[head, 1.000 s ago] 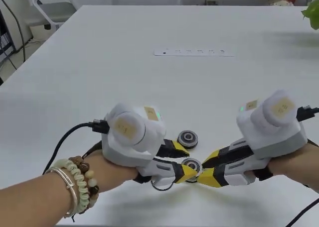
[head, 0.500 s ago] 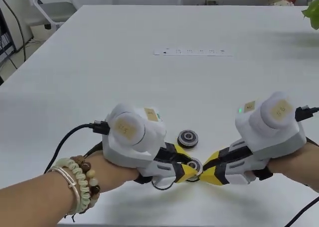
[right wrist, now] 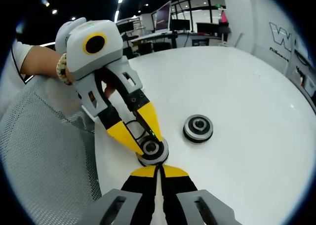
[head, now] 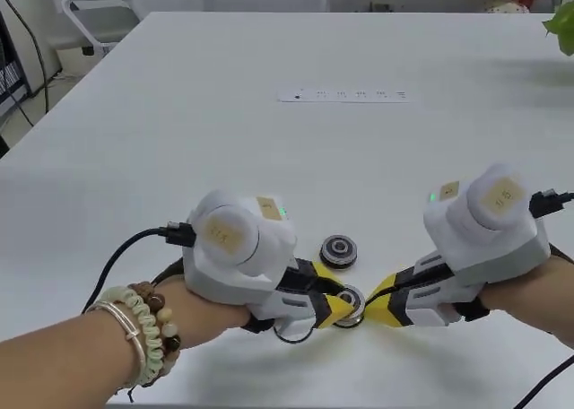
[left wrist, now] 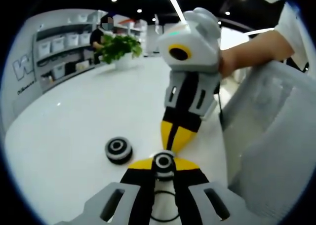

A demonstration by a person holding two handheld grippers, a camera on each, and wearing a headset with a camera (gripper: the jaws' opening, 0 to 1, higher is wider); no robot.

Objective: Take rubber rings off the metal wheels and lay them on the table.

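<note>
A small metal wheel with a dark tyre sits at the table's near edge, and my left gripper is shut on it. The left gripper reaches the wheel from the left. My right gripper comes from the right, jaws shut, tips against the wheel's rim. I cannot tell whether it pinches the rubber. A second wheel with its black ring on lies just beyond. A thin loose rubber ring lies under the left gripper.
A white power strip lies mid-table. An office chair stands past the far left corner and a plant at the far right. Cables trail from both grippers toward the near table edge.
The left gripper's jaws, open around the near wheel a second ago, have closed on it. The right gripper's jaws have closed too and its tips have moved up to the wheel.
</note>
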